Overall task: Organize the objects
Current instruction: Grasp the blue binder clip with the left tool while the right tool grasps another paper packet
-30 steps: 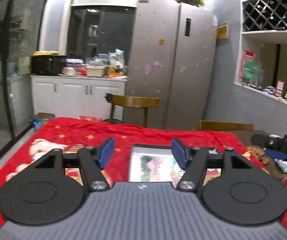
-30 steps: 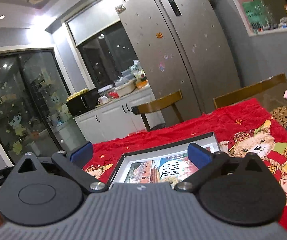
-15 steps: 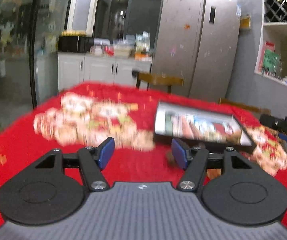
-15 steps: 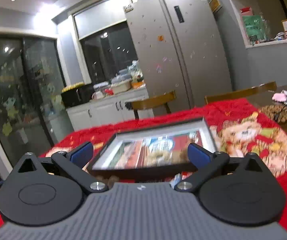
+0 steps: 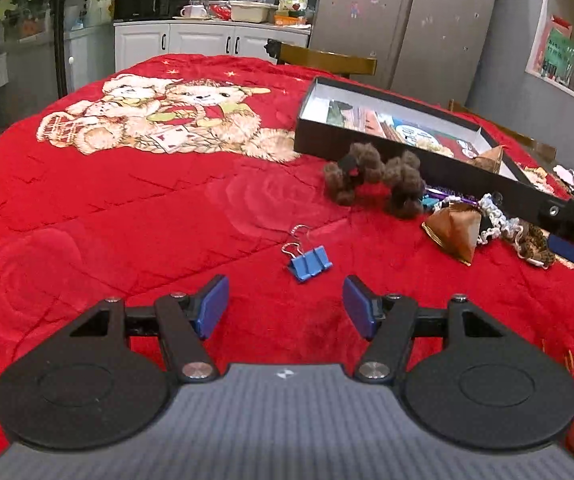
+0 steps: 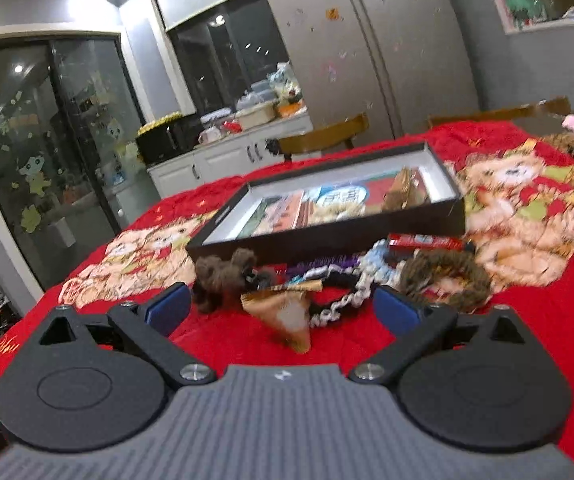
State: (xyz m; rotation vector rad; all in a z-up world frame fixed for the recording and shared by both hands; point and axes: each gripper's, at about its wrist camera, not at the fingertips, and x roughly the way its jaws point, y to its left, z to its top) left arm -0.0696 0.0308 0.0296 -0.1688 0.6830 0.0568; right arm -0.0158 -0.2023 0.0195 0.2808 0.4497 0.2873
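Your left gripper (image 5: 285,306) has jaws spread wide, empty, just short of the blue binder clip (image 5: 307,263) lying on the red blanket (image 5: 127,208). Your right gripper (image 6: 283,306) is wide too, empty, facing the brown cone pouch (image 6: 291,314). The black box (image 6: 327,216) holds printed cards, text too blurred to read. Fuzzy brown scrunchie (image 5: 375,178) touches the box wall. A second ago both cameras looked up at the room; now they tilt down onto the clutter.
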